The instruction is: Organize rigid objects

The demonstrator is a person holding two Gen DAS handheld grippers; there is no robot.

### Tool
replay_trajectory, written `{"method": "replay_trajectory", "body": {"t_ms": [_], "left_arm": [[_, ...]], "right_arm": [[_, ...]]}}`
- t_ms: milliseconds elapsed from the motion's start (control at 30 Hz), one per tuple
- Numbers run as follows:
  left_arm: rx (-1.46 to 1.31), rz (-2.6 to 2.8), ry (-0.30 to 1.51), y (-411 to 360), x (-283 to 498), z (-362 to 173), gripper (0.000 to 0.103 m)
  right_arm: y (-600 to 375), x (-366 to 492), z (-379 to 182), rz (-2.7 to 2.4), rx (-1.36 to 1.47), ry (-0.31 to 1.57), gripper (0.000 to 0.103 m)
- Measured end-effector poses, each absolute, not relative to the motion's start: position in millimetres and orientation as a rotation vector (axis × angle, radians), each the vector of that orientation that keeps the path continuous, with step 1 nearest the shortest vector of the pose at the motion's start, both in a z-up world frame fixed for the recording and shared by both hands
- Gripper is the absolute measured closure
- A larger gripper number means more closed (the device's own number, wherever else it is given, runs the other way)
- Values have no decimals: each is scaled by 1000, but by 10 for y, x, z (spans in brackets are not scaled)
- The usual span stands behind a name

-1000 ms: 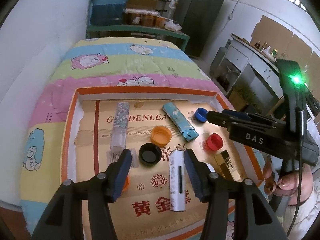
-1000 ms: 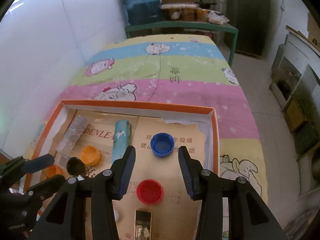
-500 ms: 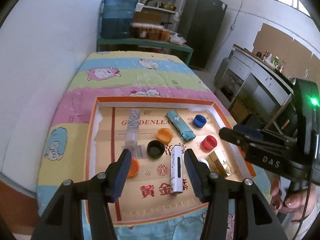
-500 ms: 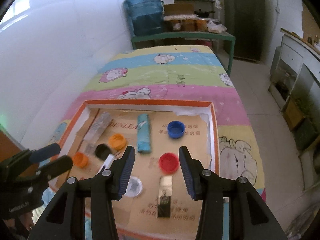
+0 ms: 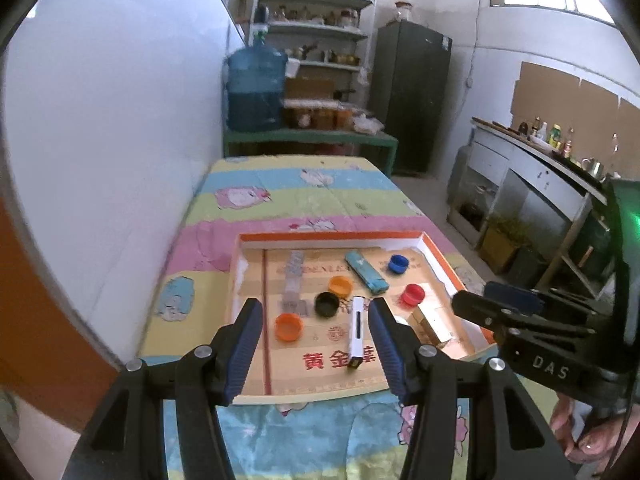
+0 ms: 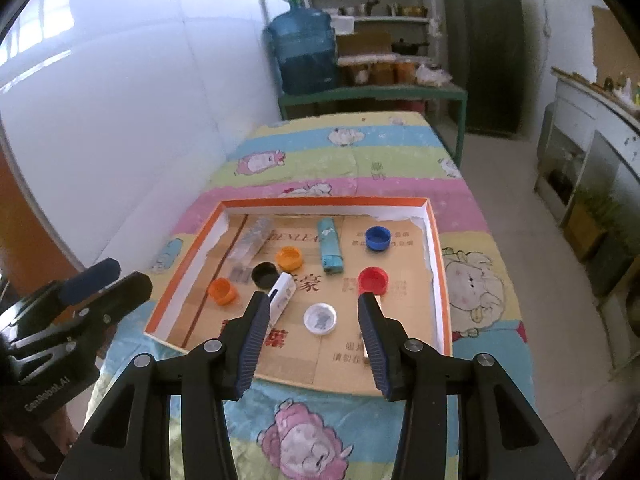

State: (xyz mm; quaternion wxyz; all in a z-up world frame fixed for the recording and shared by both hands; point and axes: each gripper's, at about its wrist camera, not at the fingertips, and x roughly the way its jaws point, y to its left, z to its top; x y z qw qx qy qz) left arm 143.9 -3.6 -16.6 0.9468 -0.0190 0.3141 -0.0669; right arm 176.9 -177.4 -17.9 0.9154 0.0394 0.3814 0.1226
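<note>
Both my grippers hang released and hold nothing above the near edge of the tray [image 5: 332,235], an orange-rimmed cardboard tray lying on a cartoon-print bed [image 5: 296,184]. In the left wrist view my left gripper [image 5: 316,340] fills the bottom centre, its blue-padded jaws wide apart, and between them, farther off, I see the white lighter [image 5: 357,330] lying lengthwise in the tray's near middle. Left of it sits an orange cap [image 5: 288,327] near the tray's left wall, with a black cap [image 5: 327,304] and a second orange cap [image 5: 340,285] stepping up toward the centre. A clear lighter [image 5: 294,270] lies upper left in the tray, a teal lighter [image 5: 366,272] slants across the upper middle, a blue cap [image 5: 398,263] sits upper right, and a red cap [image 5: 413,294] lies below it. A gold box [image 5: 432,322] rests near the right wall, just below the red cap. My right gripper [image 5: 500,300] enters from the right edge of that frame, beside the tray's right rim. In the right wrist view my right gripper [image 6: 314,332] spreads across the bottom centre, and a white cap [image 6: 320,319] shows between its jaws, apart from the red cap to the upper right. A water jug [image 6: 304,56] stands on a green counter [image 6: 372,94] past the bed, at the top of the frame.
</note>
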Motion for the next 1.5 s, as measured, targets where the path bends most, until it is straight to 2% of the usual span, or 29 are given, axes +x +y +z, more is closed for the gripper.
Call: {"method": "replay_trajectory", "body": {"t_ms": [867, 1500], "left_arm": [[-23, -27, 573, -11, 426, 40, 49], [-25, -18, 577, -18, 79, 35, 49]], "right_arm": [[-1480, 553, 192, 122, -1, 617, 56], [-1399, 117, 147, 107, -6, 614, 56]]}}
